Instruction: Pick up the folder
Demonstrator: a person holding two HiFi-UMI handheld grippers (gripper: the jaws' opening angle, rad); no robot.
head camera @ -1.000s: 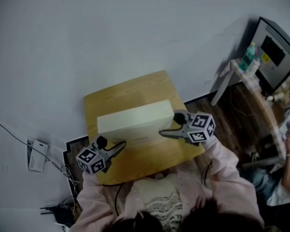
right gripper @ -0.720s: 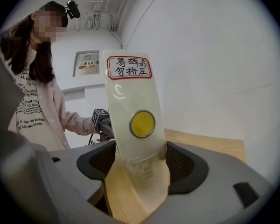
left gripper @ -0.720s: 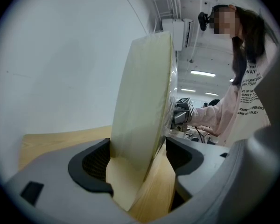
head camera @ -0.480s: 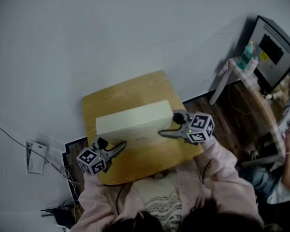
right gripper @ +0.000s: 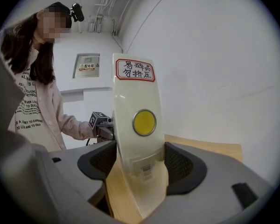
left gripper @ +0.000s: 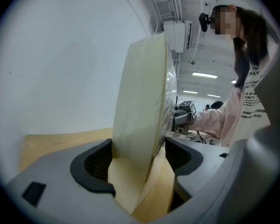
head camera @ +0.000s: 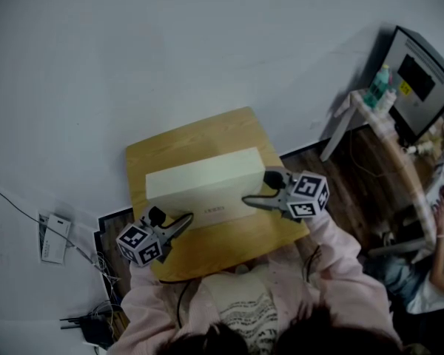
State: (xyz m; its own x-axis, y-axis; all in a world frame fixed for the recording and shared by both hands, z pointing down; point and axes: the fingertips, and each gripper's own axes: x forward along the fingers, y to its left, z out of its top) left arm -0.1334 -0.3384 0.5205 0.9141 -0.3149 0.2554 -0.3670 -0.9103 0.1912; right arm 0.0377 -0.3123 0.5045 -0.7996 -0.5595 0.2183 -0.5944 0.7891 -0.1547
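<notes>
White wall (head camera: 170, 50) behind; dark wood floor (head camera: 355, 176) to the right. Item one: small wooden desk (head camera: 207, 135), pushed against the wall. Item two: folder (head camera: 200, 180), a cream box file, standing upright along the middle of the desk; closed, contents not visible. Its right end face carries a red-bordered label (right gripper: 135, 70) at the top, a yellow round disc (right gripper: 144, 122) below that, and a barcode sticker (right gripper: 147, 169) near the bottom. Left gripper (head camera: 186, 219): level at the folder's left end, which sits between the jaws; the jaws have just been closing and stand wide, one pad against the folder, a gap showing beside the other. Right gripper (head camera: 248, 200): at the folder's right end, both pads meeting its faces. Person seated at the desk's near edge, pale pink sleeves. Surroundings, well apart from the desk: white side table (head camera: 340, 135) on the right with a green-capped bottle (head camera: 379, 86) on it, a dark screen (head camera: 418, 76) beyond; a white card-like device (head camera: 50, 239) and loose cables (head camera: 96, 320) on the left.
</notes>
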